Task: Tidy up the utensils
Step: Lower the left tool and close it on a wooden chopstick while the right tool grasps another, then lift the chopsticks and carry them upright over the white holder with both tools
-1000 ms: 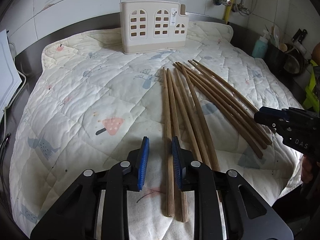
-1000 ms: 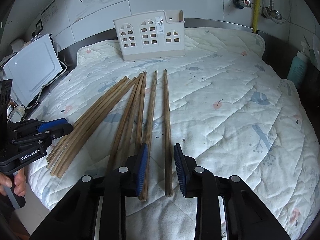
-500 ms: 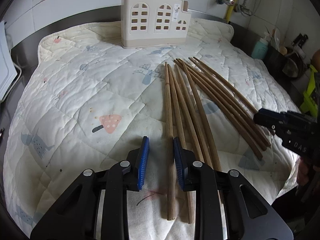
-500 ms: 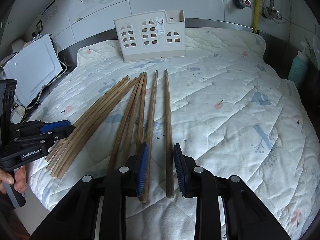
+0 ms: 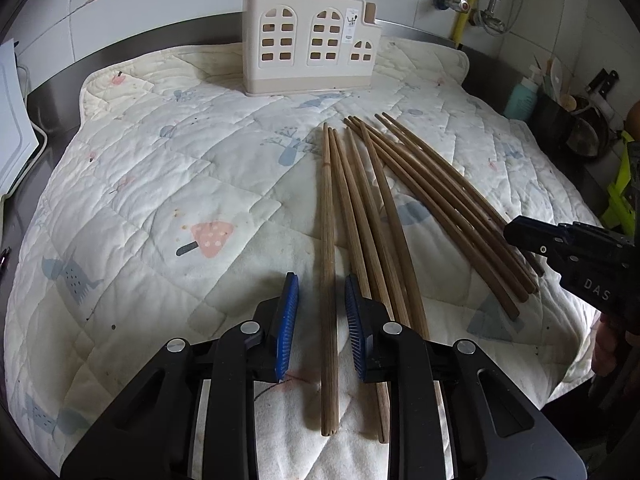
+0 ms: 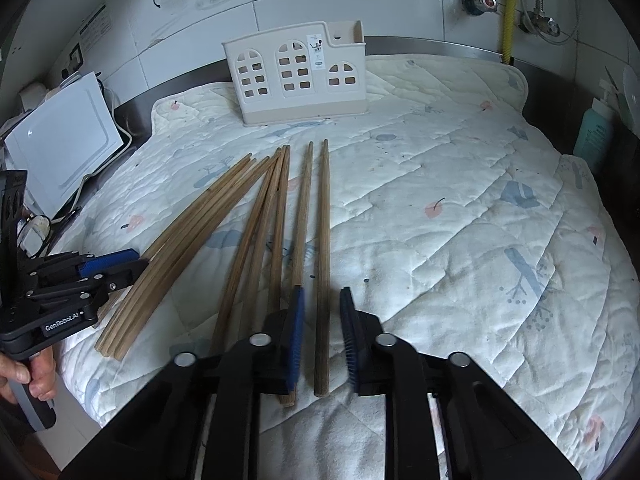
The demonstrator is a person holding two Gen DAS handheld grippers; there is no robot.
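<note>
On the quilt, wooden chopsticks fan out at the centre, tips toward the white holder at 12 o'clock. The left gripper straddles the outermost stick, its blue pads apart from the wood: released. The right gripper straddles the stick on the other side of the fan; its jaws are closing, pads not yet pressing it. A hand shows at 8 o'clock.
</note>
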